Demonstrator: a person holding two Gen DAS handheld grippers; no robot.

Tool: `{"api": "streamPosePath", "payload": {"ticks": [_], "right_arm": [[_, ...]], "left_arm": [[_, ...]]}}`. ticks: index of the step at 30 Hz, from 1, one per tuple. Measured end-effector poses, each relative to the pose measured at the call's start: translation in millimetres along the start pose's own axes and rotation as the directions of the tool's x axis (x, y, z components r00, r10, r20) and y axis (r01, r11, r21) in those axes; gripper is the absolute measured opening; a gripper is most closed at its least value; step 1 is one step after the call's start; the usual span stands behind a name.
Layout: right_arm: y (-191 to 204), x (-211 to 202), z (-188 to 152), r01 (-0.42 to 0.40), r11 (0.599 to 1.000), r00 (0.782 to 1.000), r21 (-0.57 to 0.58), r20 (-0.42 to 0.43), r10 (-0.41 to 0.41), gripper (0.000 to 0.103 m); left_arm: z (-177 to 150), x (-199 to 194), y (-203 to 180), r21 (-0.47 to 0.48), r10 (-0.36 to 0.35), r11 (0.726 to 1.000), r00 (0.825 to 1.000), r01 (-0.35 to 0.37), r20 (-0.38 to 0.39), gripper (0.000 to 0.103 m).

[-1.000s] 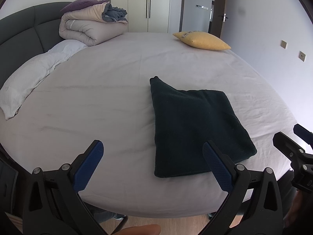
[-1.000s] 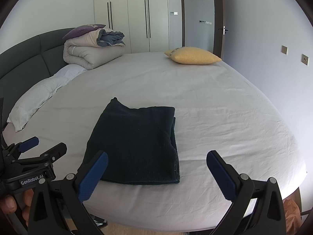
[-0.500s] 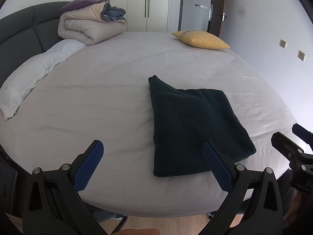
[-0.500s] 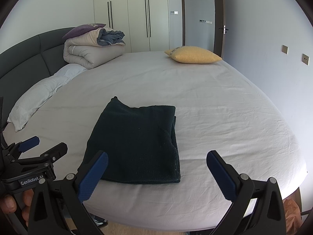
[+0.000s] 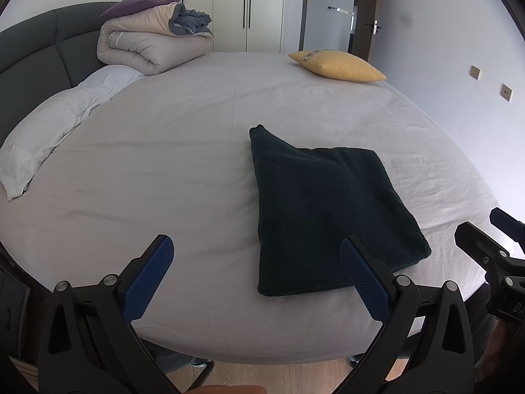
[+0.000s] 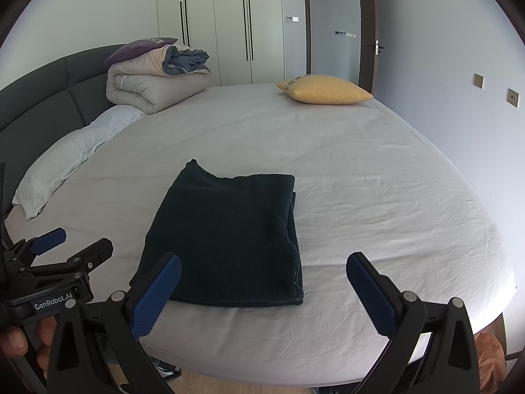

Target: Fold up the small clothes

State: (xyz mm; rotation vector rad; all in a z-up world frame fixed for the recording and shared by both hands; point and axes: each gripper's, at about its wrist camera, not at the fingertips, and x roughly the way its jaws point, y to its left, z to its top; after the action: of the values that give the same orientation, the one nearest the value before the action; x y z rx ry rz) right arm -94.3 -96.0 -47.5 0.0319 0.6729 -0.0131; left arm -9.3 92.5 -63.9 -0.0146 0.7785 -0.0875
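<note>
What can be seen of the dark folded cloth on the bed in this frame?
The dark cloth is a very dark green or black piece with a nubby, towel-like knit. It is folded into a rough rectangle of several layers, whose stacked edges show along its right side, and one far corner pokes up in a small point. It lies flat near the front edge of the bed sheet. Only the sheet touches it: the left gripper and the right gripper are both open and hold nothing.

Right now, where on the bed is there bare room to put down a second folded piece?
Bare sheet lies left of the dark folded garment, toward the white pillow, and right of it toward the bed edge. Also behind it, before the yellow cushion. The head corner is crowded by the rolled duvet.
</note>
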Motion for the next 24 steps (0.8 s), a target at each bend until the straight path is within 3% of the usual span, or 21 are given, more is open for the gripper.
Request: {"api": "streamPosePath", "payload": {"ticks": [24], "right_arm": [[-1.4,3.9,-6.8,-0.006,1.0,1.0,-0.003,-0.011,0.006,0.103]], "left_arm": [[-1.4,2.3,1.3,0.0,-0.003,1.0,1.0,0.003,-0.01,0.103]]}}
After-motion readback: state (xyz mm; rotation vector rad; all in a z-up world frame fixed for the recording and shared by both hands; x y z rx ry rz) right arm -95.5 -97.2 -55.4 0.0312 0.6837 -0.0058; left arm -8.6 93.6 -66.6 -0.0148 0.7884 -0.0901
